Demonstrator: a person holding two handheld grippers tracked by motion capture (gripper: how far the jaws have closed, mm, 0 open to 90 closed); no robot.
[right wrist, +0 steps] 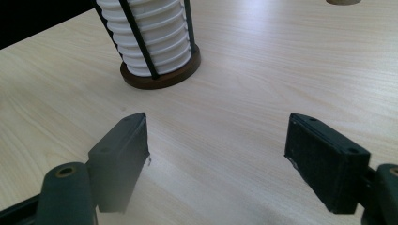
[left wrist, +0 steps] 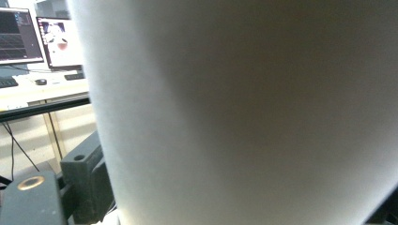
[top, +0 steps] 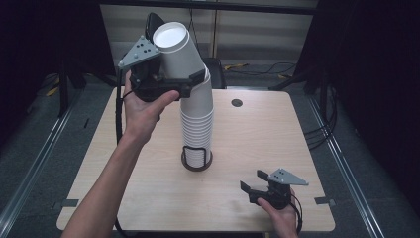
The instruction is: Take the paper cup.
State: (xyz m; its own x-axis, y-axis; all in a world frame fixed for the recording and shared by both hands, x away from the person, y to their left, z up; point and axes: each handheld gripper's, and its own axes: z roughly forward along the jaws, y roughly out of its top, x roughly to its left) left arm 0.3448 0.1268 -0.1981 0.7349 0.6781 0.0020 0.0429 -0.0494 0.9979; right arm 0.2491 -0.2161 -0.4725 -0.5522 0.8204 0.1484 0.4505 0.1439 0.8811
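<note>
Wooden table (top: 257, 134): my left gripper (top: 171, 84) clamps the light, crushable top cup (top: 178, 52) mid-wall; right gripper (top: 255, 191) rests wide apart.

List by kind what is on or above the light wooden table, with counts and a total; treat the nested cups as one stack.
Stack of white paper cups, top one tilted: 1
Round dark wooden holder with black wire uprights: 1
Black hand-held grippers: 2, left gripper shut on the top cup, right gripper open over the table
Total: 4
</note>
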